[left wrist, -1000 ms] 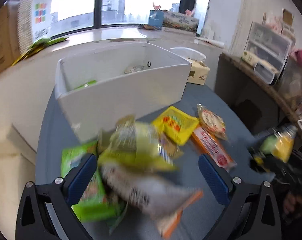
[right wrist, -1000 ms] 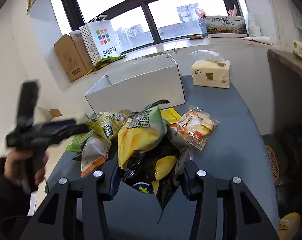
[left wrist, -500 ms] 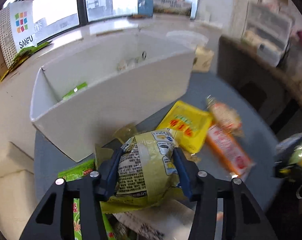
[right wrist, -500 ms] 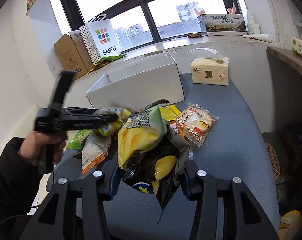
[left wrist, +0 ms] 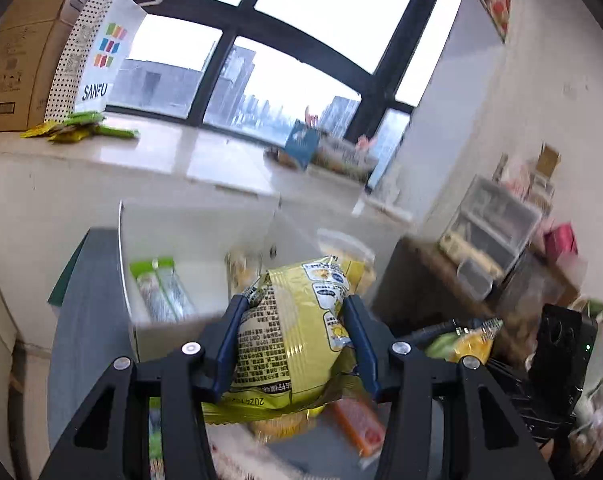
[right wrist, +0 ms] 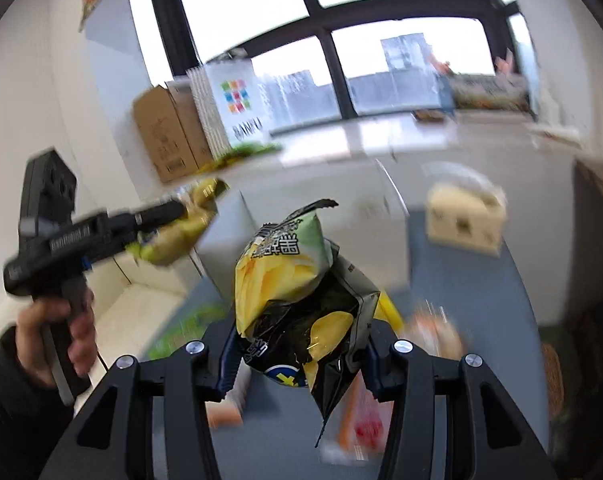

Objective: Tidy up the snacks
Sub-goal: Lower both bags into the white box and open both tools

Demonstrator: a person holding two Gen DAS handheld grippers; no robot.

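My left gripper (left wrist: pixel 295 322) is clenched on a yellow snack bag (left wrist: pixel 291 344), its blue fingers (left wrist: pixel 231 340) pressing into both sides of the packet. I see the bag held in the air just over the near wall of the white box (left wrist: pixel 169 332) on the gray table (left wrist: pixel 87 300). Inside the box lies a green packet (left wrist: pixel 161 284), with another yellowish packet deeper in, too blurred for me to read. Under the gripper, an orange packet (left wrist: pixel 359 424) lies on the table.

My right gripper (right wrist: pixel 301 354) is gripping a chip bag (right wrist: pixel 297 300), yellow and green at the top and black lower down, held upright between the fingers, above the table and short of the box (right wrist: pixel 301 232). In this view the left gripper (right wrist: pixel 153 216) shows at the left, held by a hand (right wrist: pixel 57 336), its yellow bag (right wrist: pixel 173 236) raised near the left end of the box. A tissue pack (right wrist: pixel 465 220) sits on the table to the right of the box. Blurred packets lie on the table below my right gripper. A cardboard carton (right wrist: pixel 169 136) and a white shopping bag (right wrist: pixel 237 108) stand on the window ledge behind.
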